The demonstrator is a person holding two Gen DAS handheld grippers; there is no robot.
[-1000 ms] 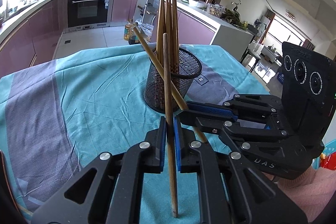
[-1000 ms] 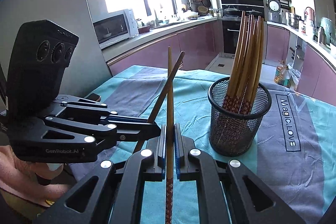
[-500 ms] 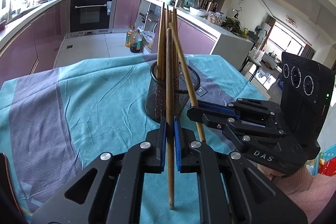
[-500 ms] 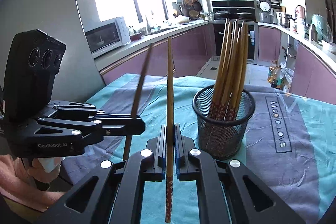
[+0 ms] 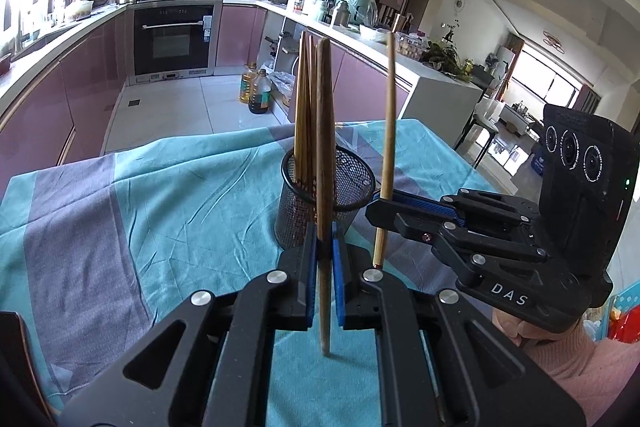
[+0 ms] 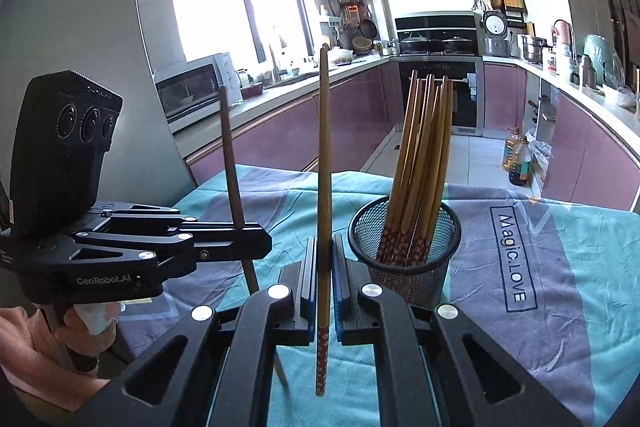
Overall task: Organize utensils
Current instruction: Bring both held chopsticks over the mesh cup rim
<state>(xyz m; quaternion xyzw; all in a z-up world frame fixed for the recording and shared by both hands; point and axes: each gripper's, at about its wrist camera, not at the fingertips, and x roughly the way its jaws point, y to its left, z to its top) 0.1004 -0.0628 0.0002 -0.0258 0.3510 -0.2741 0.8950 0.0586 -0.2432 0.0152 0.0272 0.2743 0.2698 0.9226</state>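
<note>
Both jaws are clamped down tight, each pinching one chopstick between the blue pads. In the left wrist view the left gripper [image 5: 325,259] sits bottom centre and grips the darker chopstick [image 5: 323,155] low on its length, so most of it stands upright above the pads and a short tapered tip pokes out below. The right gripper [image 5: 378,211] comes in from the right side of that frame, held by a hand in a pink sleeve [image 5: 560,355], and its lighter chopstick [image 5: 389,115] stands nearly upright too, just right of the cup.

From the right wrist view the lighter one runs straight up the middle of the frame, and its lower end has a red patterned section hanging below the pads.

The black mesh cup [image 6: 404,259] stands on the teal and grey cloth [image 6: 560,267] covering the surface, centre right of the right wrist frame, close beyond the grippers. It holds a bunch of chopsticks [image 6: 424,147] leaning together, red patterned ends down inside the mesh. Neither held chopstick is in the cup; both are beside it.
</note>
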